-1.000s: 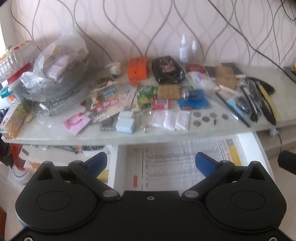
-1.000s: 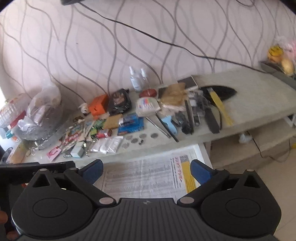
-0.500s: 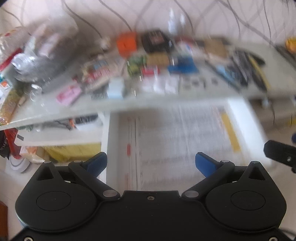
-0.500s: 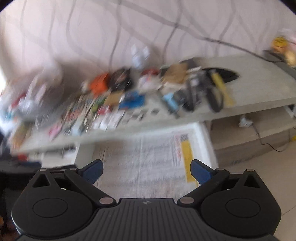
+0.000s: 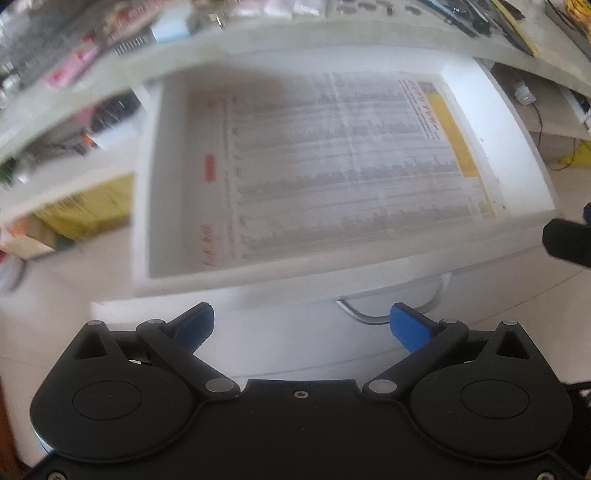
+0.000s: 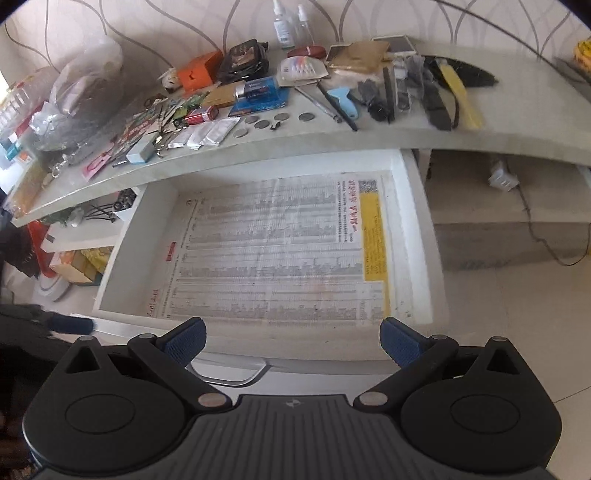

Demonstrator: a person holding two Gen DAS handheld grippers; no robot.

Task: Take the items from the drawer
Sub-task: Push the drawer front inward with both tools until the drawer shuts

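Right wrist: both grippers (image 6: 291, 338) (image 5: 301, 325) spread wide, unladen, above drawer (image 6: 417, 236) front edge

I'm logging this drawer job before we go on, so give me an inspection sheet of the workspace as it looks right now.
Surface: pale stone countertop, crowded along its left and middle.
Job's things: white drawer pulled open; only a newspaper liner shows inside; metal handle on its front.
Clutter: orange box, blue battery pack, coins, two spray bottles, plastic bag, yellow strip.
Grippers: left claw open, holding nothing, above the drawer front; right claw open, holding nothing, at the drawer's near edge.
Cables: dark cord trailing over the low ledge to the right.
Surroundings: patterned wall, tiled floor.
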